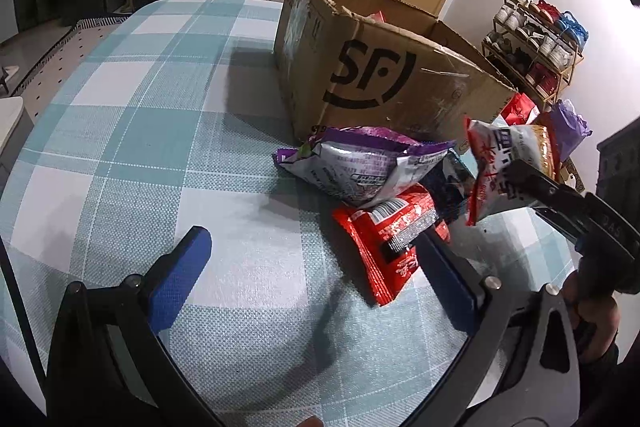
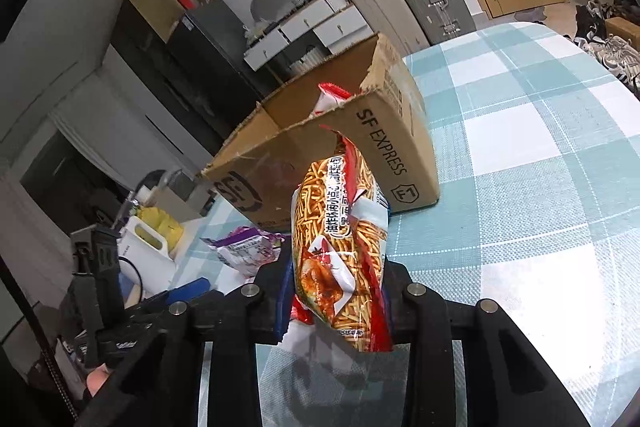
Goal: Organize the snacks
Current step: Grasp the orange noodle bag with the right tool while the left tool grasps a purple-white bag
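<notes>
**Noodle bag held up before the box**

The noodle bag (image 2: 340, 247) is clamped by the right gripper (image 2: 336, 291), raised near the box (image 1: 384, 75); the left gripper (image 1: 308, 279) is spread wide over the cloth (image 1: 160, 107), nothing held; the purple bag (image 1: 360, 167) lies on the red bag (image 1: 384, 239) just beside the box.

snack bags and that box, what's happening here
A person is sorting snacks on a checked tablecloth. The right tool is shut on a noodle snack bag, held up in front of the open SF cardboard box, which already has a packet inside. The left tool is open and empty, low over the cloth near a purple bag lying on a red bag.
</notes>
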The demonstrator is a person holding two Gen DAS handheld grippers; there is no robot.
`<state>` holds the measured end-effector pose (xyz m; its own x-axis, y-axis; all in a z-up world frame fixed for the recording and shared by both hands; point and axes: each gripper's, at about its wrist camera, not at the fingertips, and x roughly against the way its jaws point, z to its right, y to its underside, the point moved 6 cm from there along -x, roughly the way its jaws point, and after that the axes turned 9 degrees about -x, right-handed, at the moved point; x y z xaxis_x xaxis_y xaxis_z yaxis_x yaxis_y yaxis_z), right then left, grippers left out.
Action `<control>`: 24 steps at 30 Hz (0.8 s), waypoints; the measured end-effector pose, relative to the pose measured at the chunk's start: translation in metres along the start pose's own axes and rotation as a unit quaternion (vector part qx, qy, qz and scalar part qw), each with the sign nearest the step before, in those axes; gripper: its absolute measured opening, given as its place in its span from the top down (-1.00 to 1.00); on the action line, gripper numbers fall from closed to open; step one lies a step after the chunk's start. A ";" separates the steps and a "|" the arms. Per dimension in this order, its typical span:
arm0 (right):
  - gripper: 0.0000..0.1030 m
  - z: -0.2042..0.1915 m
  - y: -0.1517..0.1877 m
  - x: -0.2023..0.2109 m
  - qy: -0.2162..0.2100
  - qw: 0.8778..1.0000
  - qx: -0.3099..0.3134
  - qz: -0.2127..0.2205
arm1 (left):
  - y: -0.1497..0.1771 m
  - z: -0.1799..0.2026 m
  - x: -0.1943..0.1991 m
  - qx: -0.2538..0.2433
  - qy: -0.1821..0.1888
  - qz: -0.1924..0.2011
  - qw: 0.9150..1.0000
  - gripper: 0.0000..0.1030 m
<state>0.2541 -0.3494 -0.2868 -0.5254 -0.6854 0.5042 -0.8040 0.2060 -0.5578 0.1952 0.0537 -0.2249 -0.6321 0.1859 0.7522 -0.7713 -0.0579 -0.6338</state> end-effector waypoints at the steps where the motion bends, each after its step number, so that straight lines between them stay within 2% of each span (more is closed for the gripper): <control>1: 0.36 0.001 0.001 0.004 0.002 1.000 0.002 0.004 | 0.000 0.001 0.001 0.000 0.000 0.001 1.000 -0.97; 16: 0.36 0.007 0.007 0.039 -0.003 1.000 -0.008 0.022 | -0.028 0.021 -0.005 -0.021 -0.003 0.006 1.000 -0.97; 19: 0.36 0.008 0.009 0.042 0.002 1.000 -0.006 0.021 | -0.036 0.032 -0.008 -0.043 -0.005 0.015 0.999 -0.97; 24: 0.36 0.008 0.008 0.046 0.004 1.000 -0.008 0.022 | -0.041 0.035 -0.025 -0.045 -0.008 0.001 0.999 -0.97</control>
<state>0.2255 -0.3848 -0.2732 -0.5621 -0.6694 0.4857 -0.7847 0.2461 -0.5689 0.2397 0.0168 -0.2112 -0.6349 0.1699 0.7537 -0.7611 0.0300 -0.6479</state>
